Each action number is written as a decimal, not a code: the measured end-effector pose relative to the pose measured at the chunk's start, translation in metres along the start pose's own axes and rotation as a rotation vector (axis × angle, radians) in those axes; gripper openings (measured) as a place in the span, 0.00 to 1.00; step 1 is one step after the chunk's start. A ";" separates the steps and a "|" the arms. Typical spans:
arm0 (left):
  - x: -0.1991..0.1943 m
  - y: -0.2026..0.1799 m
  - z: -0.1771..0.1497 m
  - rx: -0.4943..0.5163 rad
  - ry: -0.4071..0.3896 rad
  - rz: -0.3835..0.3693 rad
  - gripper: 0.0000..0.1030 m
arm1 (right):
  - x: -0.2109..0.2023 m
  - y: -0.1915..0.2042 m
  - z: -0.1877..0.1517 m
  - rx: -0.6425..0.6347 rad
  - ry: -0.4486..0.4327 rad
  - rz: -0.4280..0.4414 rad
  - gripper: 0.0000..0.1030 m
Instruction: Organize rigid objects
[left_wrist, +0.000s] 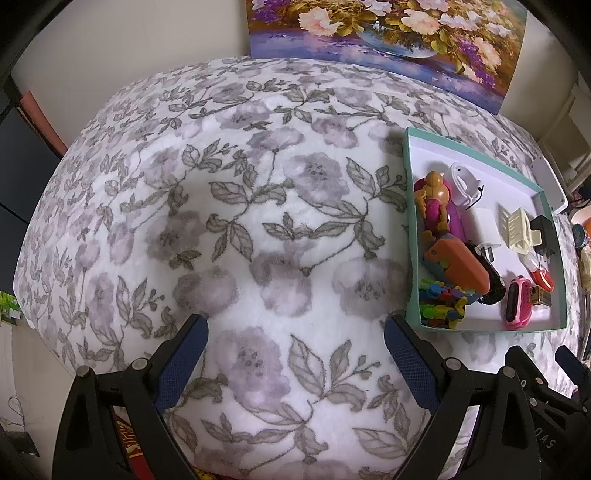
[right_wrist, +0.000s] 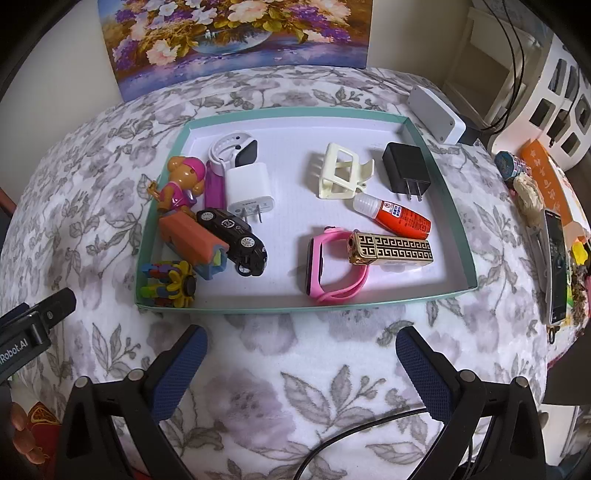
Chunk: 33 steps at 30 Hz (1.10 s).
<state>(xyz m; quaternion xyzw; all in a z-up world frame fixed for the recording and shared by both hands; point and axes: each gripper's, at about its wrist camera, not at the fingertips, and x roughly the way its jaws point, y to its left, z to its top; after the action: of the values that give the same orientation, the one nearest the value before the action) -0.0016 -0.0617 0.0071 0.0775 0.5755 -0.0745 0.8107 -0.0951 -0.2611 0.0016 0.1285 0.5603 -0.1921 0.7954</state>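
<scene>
Both grippers idle, jaws wide and empty, over the floral desk; tray (right_wrist: 458, 206) already loaded.

Left gripper (left_wrist: 295, 354) above bare cloth mid-desk, right gripper (right_wrist: 301, 363) just short of the tray's near rim. Toys along the tray's left wall: dog figure (right_wrist: 183, 184), car (right_wrist: 234, 238), orange block (right_wrist: 192, 234), puzzle flower (right_wrist: 171, 284). Electronics and oddments toward its right: white charger (right_wrist: 249, 188), black charger (right_wrist: 404, 170), clip (right_wrist: 341, 173), bottle (right_wrist: 397, 214), pink watch (right_wrist: 332, 266), gold lighter (right_wrist: 391, 251). Sorting apparently near done or paused between picks. Next move likely a reach forward over the rim, jaws narrowed to suit one small item, without nudging neighbours.
</scene>
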 end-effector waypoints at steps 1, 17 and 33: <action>0.000 0.000 0.000 0.001 0.000 0.001 0.94 | 0.000 0.000 0.000 0.000 0.000 0.000 1.00; 0.003 -0.001 0.000 0.006 0.008 0.019 0.94 | 0.000 0.000 0.001 -0.005 0.003 -0.001 1.00; 0.004 -0.001 -0.002 0.011 0.004 0.018 0.94 | -0.001 -0.001 0.002 -0.015 -0.006 -0.009 1.00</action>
<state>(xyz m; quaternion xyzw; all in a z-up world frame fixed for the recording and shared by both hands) -0.0022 -0.0623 0.0021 0.0872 0.5760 -0.0703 0.8097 -0.0945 -0.2621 0.0034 0.1194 0.5598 -0.1916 0.7973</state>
